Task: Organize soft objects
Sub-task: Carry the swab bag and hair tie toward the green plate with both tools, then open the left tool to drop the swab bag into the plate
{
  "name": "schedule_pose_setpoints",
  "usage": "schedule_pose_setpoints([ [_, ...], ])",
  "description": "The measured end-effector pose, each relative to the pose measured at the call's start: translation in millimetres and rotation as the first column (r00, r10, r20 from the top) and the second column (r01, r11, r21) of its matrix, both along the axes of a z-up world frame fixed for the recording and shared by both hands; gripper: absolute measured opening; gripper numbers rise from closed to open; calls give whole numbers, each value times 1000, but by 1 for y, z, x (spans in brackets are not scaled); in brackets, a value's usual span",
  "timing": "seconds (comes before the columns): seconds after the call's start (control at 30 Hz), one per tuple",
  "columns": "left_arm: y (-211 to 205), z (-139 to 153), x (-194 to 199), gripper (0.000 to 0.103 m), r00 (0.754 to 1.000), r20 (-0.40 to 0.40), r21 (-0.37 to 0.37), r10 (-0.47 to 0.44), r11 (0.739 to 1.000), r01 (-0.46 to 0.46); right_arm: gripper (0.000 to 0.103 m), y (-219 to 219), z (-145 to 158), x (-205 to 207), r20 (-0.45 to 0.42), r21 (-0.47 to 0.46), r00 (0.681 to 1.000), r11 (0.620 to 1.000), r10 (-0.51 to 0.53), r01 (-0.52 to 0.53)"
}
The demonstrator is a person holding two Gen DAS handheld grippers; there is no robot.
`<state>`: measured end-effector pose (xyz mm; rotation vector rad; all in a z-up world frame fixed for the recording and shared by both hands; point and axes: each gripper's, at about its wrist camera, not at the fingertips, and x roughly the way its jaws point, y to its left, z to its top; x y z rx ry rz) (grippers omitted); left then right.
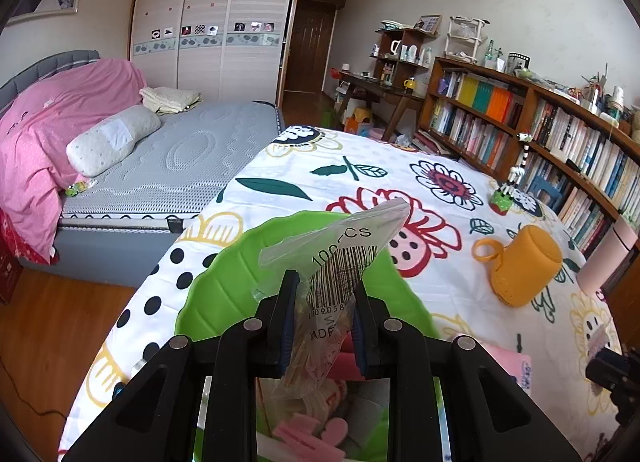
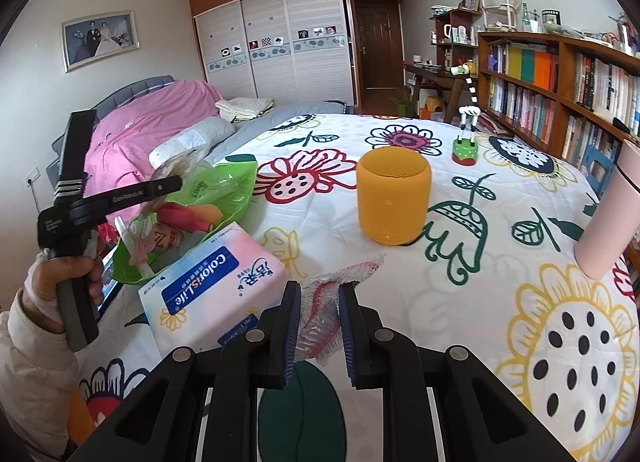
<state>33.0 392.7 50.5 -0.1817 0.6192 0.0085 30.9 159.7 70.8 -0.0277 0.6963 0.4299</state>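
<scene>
Left gripper (image 1: 325, 294) was clamped on a barcoded plastic bag (image 1: 340, 258) over the green bowl (image 1: 216, 294), while the right gripper (image 2: 320, 306) pinched crinkly wrap (image 2: 326, 302) beside the tissue pack (image 2: 208, 286).

Clear crinkly plastic bag with barcode print (image 1: 340, 262), glossy, thin film. Green scalloped plastic bowl (image 1: 224, 290), smooth, shiny. Floral quilted cloth table cover (image 2: 460, 302), matt, stitched. Yellow cylindrical speaker (image 2: 394, 198), matt rubbery skin, fine mesh top. Pink-white tissue pack (image 2: 208, 282), glossy plastic wrap. Black tongs (image 2: 319, 304), matt plastic, metal rivets. Translucent bubble-textured plastic scrap (image 2: 324, 318).
</scene>
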Motion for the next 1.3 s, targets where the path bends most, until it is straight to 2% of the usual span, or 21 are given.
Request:
schedule_pose_setpoints([
  [0.1, 2, -5, 6, 32, 1000, -22, -20, -10, 1000, 10, 21, 5, 1, 0, -1, -2, 1000, 1000, 9, -9],
  [0.13, 3, -6, 7, 44, 1000, -28, -25, -10, 1000, 10, 21, 6, 1, 0, 0, -2, 1000, 1000, 12, -12],
  [0.17, 4, -7, 8, 61, 999, -32, -38, -9, 999, 8, 21, 8, 2, 1, 0, -3, 1000, 1000, 16, -16],
  [0.23, 7, -8, 7, 79, 1000, -29, -60, 4, 998, -6, 21, 11, 3, 2, 1, -4, 1000, 1000, 22, -22],
  [0.4, 15, -6, 1, 79, 1000, -26, -94, 8, 996, -10, 21, 23, 7, 7, 11, -11, 999, 999, 49, -48],
  [0.47, 18, -3, -4, 84, 1000, -21, -111, 6, 994, -9, 21, 29, 8, 8, 17, -12, 998, 998, 62, -61],
  [0.7, 30, 9, -19, 86, 999, 30, -141, 31, 990, -27, 21, 54, 18, 10, 44, -25, 992, 993, 118, -117],
  [0.83, 37, 6, -15, 86, 997, 28, -131, 65, 989, -61, 21, 70, 22, 8, 57, -30, 987, 988, 150, -148],
  [0.97, 36, -3, -3, 86, 998, -7, -122, 63, 990, -64, 21, 79, 21, 7, 52, -36, 985, 986, 165, -164],
  [1.13, 25, -12, 8, 86, 998, -40, -27, 47, 998, -48, 21, 85, 20, 10, 47, -39, 984, 985, 173, -171],
  [1.3, 25, -12, 7, 86, 998, -51, -23, 41, 999, -43, 21, 94, 24, 15, 51, -36, 980, 981, 193, -191],
])
